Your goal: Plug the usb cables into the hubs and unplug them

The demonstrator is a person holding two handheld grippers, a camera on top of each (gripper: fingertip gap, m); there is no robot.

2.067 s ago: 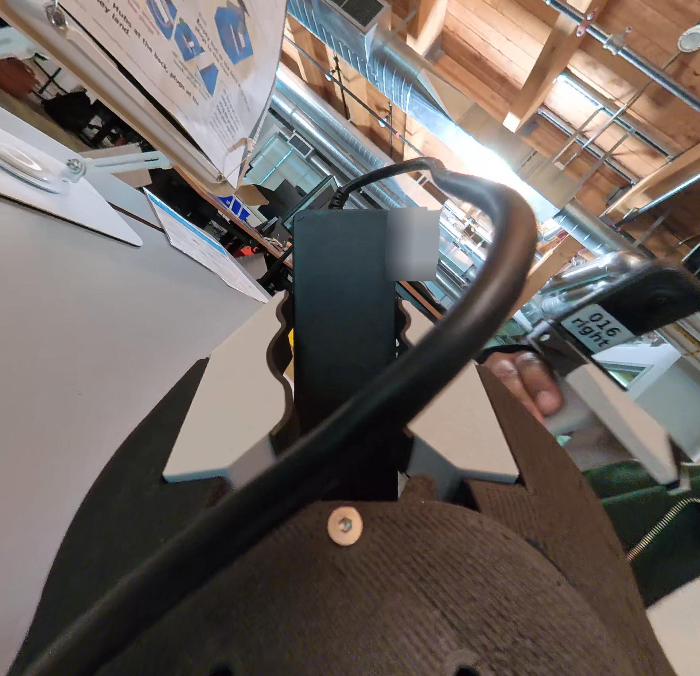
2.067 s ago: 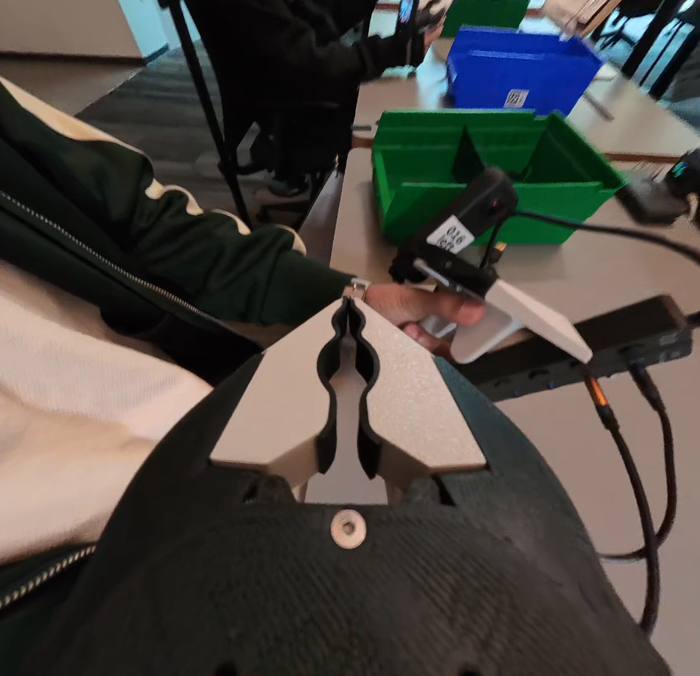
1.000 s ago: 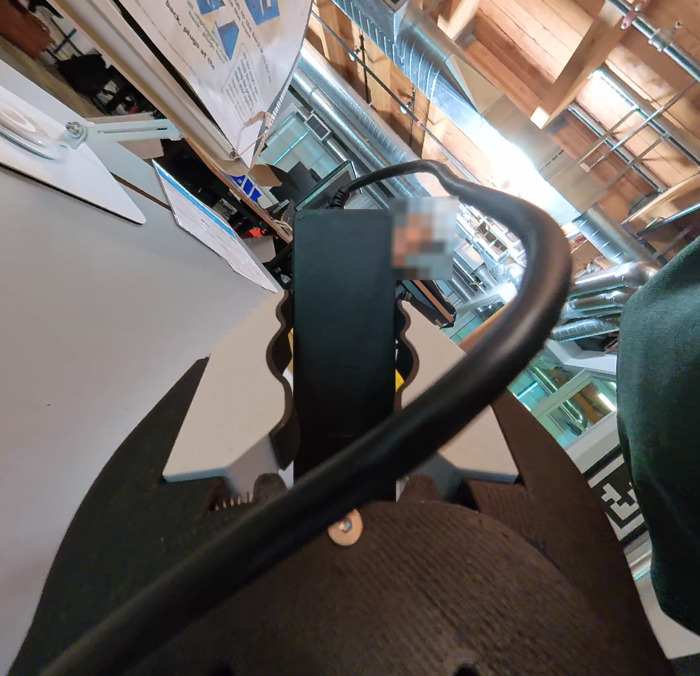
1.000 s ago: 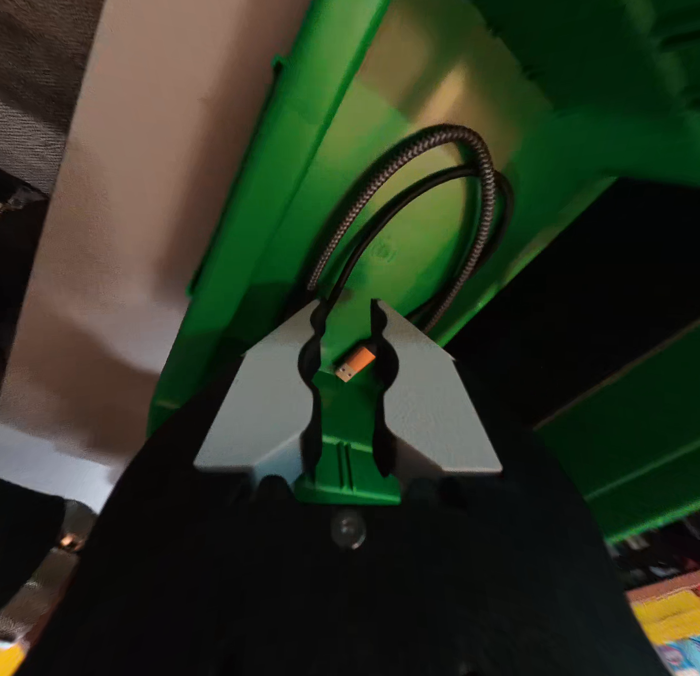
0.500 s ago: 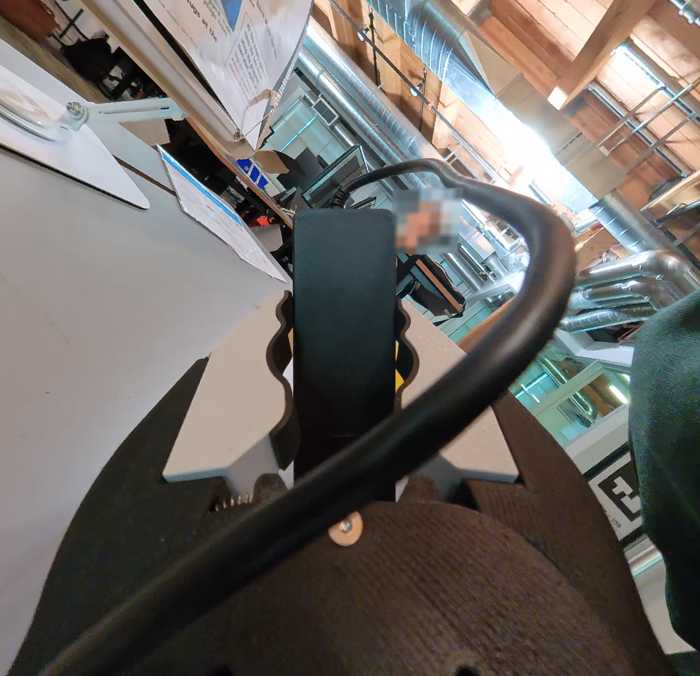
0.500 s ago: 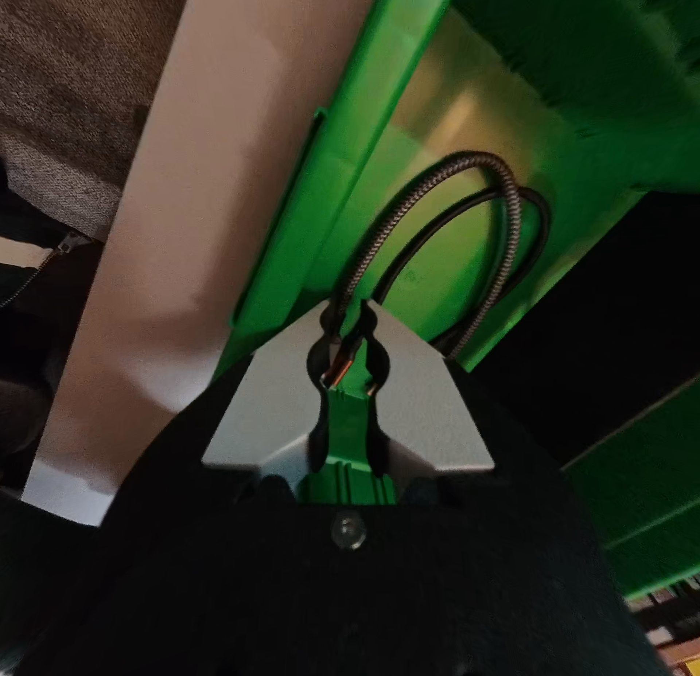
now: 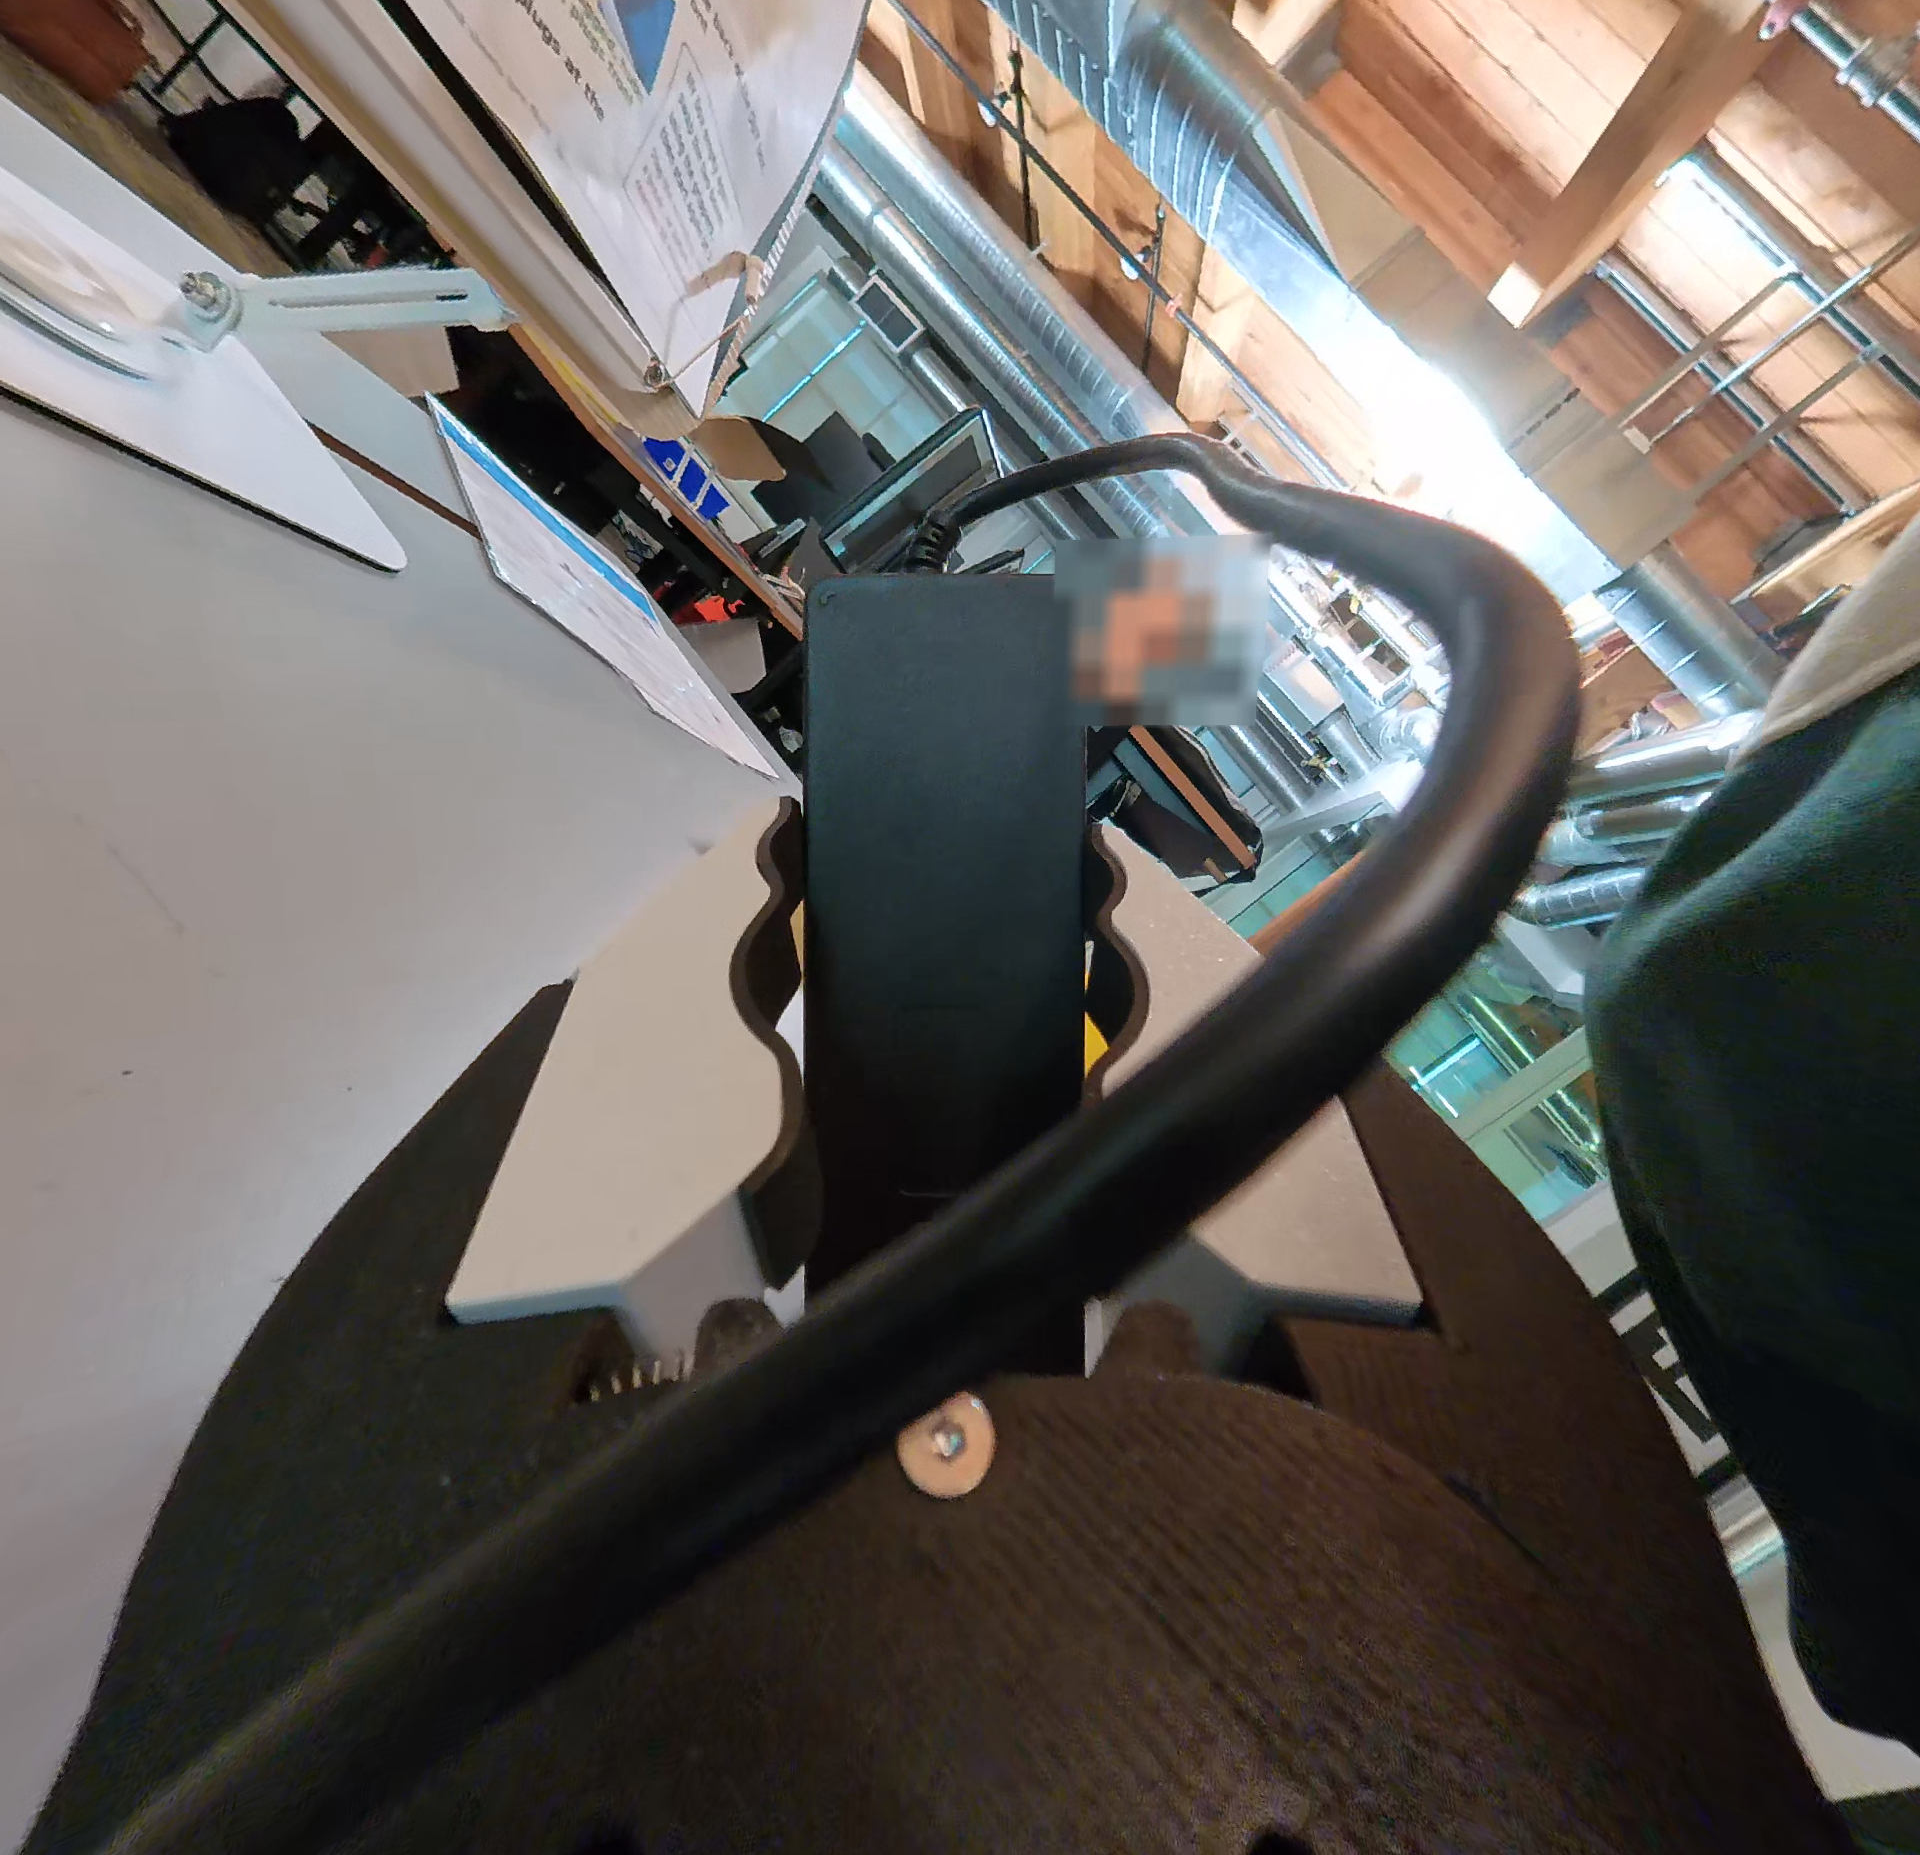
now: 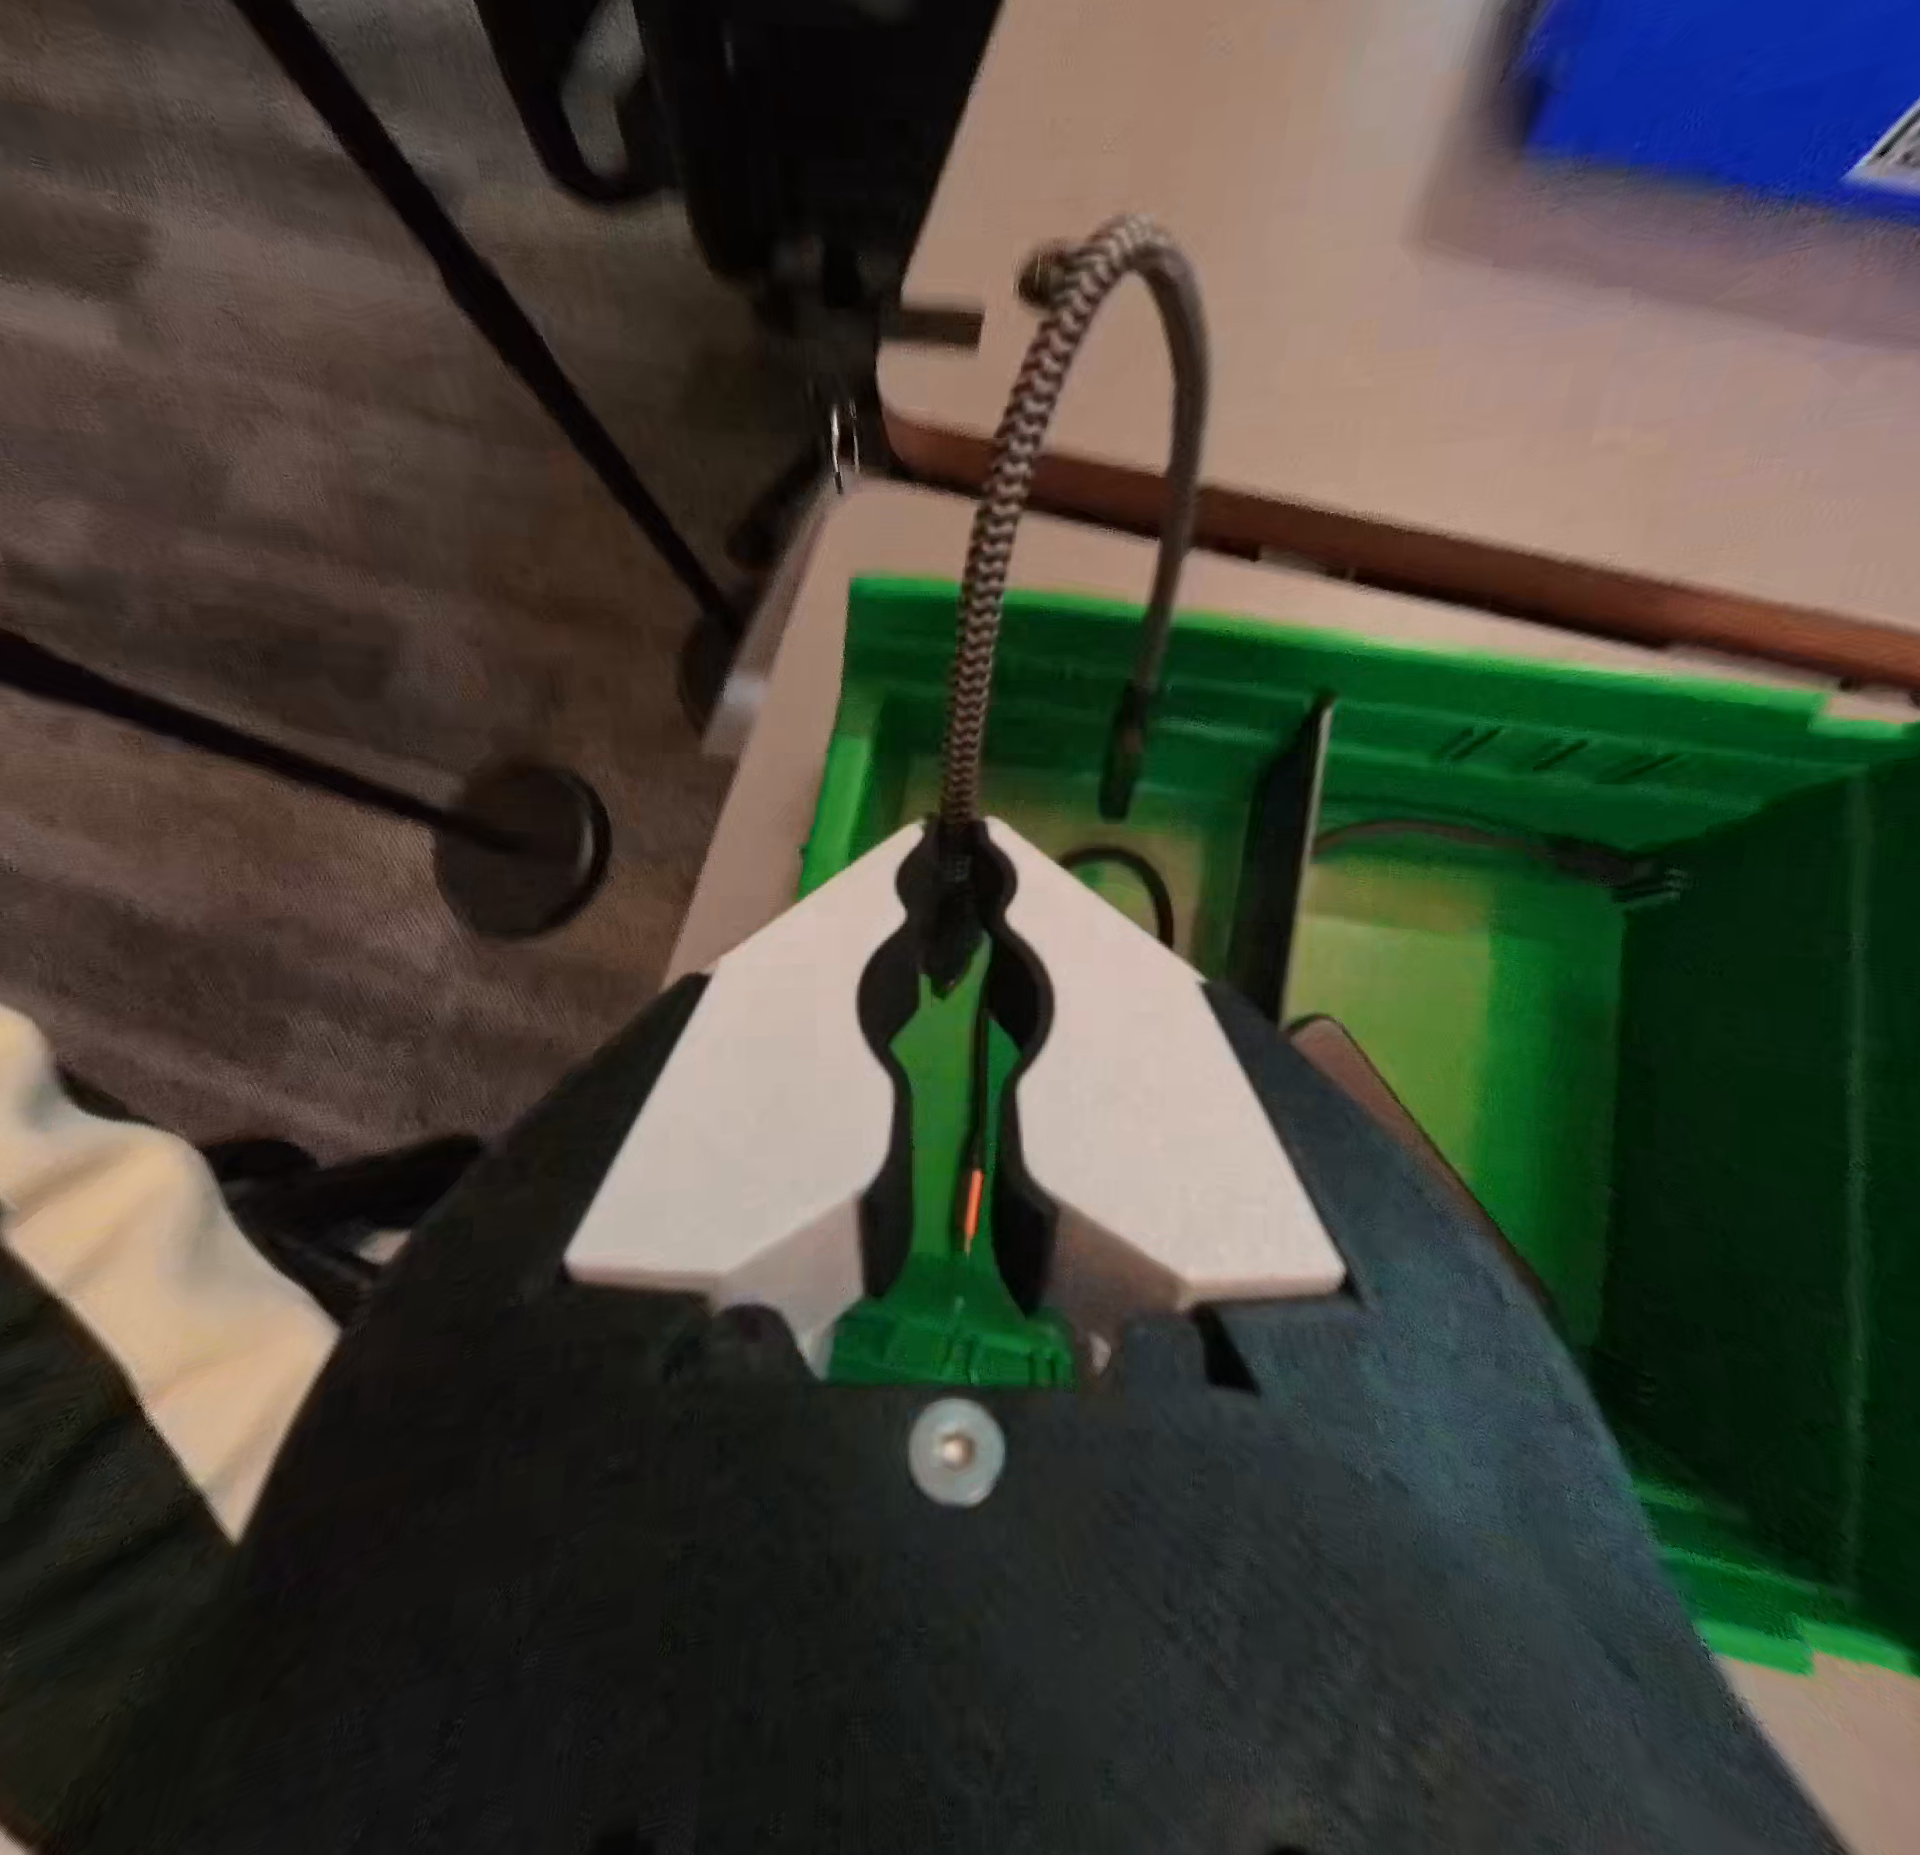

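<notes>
Left wrist view, tilted up toward a timber ceiling with silver ducts. Grey table (image 7: pixel 260 922) runs along the left edge. Left gripper (image 7: pixel 943 849) is clamped on the black hub (image 7: pixel 940 870): the slab stands lengthwise in the slot, both wavy inner edges pressed to its flanks, its far end reaching well past the tips. A thick black cable (image 7: pixel 1299 1026) leaves the hub's far end, arcs right and sweeps back across the right finger and the gripper body. Dark green sleeve (image 7: pixel 1766 1182) at the right margin.

Right wrist view, motion-blurred. Green bin (image 8: pixel 1558 974) sits on a tan table (image 8: pixel 1299 403), a dark divider (image 8: pixel 1273 870) splitting it. Right gripper (image 8: pixel 954 860) is pinched on a braided cable (image 8: pixel 987 517) right at the fingertips, held above the bin's left compartment. The cable rises out of the tips, hooks over and hangs with its dark plug (image 8: pixel 1127 756) pointing down at the bin's far rim. An orange-tipped end (image 8: pixel 974 1197) shows in the gap behind the tips. A thin black cable (image 8: pixel 1132 875) lies in the left compartment.
</notes>
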